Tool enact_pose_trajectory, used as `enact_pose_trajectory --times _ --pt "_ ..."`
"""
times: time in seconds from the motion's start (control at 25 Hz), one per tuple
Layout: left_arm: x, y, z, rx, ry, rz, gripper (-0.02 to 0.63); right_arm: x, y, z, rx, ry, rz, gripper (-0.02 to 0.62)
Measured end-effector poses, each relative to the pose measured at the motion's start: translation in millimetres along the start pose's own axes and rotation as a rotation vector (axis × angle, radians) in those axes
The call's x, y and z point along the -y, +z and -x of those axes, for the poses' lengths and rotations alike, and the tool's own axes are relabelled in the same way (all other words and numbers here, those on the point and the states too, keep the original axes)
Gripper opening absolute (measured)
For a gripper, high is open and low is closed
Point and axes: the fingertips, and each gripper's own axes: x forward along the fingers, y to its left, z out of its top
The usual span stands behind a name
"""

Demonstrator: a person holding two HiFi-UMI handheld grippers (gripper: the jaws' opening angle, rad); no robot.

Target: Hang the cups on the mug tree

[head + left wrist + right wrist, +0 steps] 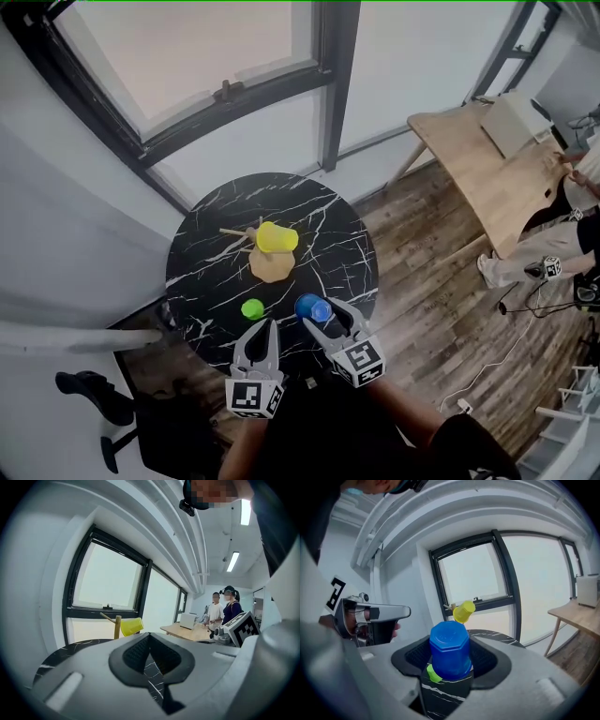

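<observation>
One of three cups is already done: the yellow plastic cup (277, 237) hangs tilted on a peg of the wooden mug tree (271, 265). The tree stands near the middle of the round black marble bench (206, 272). Two cups are left, as I read it.

The blue faceted plastic cup (450, 651) sits base-up between the jaws of the right gripper (451, 660). Those jaws stand wide, with the ribbed pads (413, 657) seemingly pressed against the cup's two sides, so I take it as gripped. It is at the near edge of the bench, well short of the tree.

The small green plastic cup (252, 308) stands on the bench just left of the blue one, untouched, a little ahead of the left gripper (263, 330). That gripper's jaws are closed together on nothing; its own view shows only marble below the meeting pads.

Next, the blue cup likely has to go to a free peg (231, 231).
</observation>
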Motion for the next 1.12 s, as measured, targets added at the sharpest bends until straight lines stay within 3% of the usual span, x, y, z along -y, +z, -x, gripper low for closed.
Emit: enact_pose_trajectory --times 0.36,1.12 --pt "-5.7 -1.9 -9.1 -0.009 0.0 0.015 0.0 13.7 0.5 -11.7 0.001 -0.021 -0.012 0.249" --pt "-56.4 -6.6 -13.4 -0.031 -0.216 0.019 0.0 3.1 -2.1 -45.9 0.03 -0.253 -0.089 0.249"
